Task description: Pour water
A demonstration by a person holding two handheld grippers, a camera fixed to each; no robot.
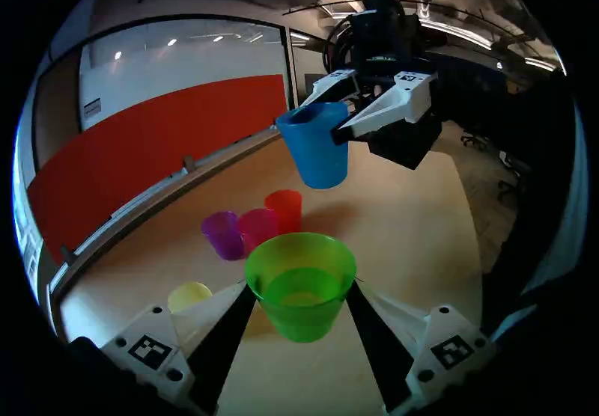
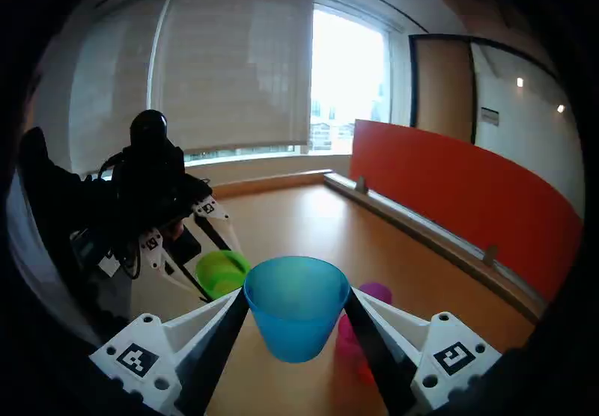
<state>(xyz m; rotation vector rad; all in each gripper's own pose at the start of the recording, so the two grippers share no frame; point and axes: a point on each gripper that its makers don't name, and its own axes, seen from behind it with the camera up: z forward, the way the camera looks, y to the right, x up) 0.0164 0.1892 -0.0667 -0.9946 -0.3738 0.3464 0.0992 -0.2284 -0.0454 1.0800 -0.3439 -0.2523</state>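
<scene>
Your blue cup (image 2: 296, 307) hides most of the pink cup (image 2: 344, 340). The left gripper (image 1: 300, 290) covers the yellow cup's (image 1: 189, 295) base.

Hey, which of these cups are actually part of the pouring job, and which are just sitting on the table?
In use: green cup in left gripper; blue cup in right gripper.
Lying about on the table: purple cup, pink cup, red cup, yellow cup.

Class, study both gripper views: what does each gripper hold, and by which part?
The left gripper grips the green cup by its side walls, just below the rim. The right gripper grips the blue cup the same way.
</scene>
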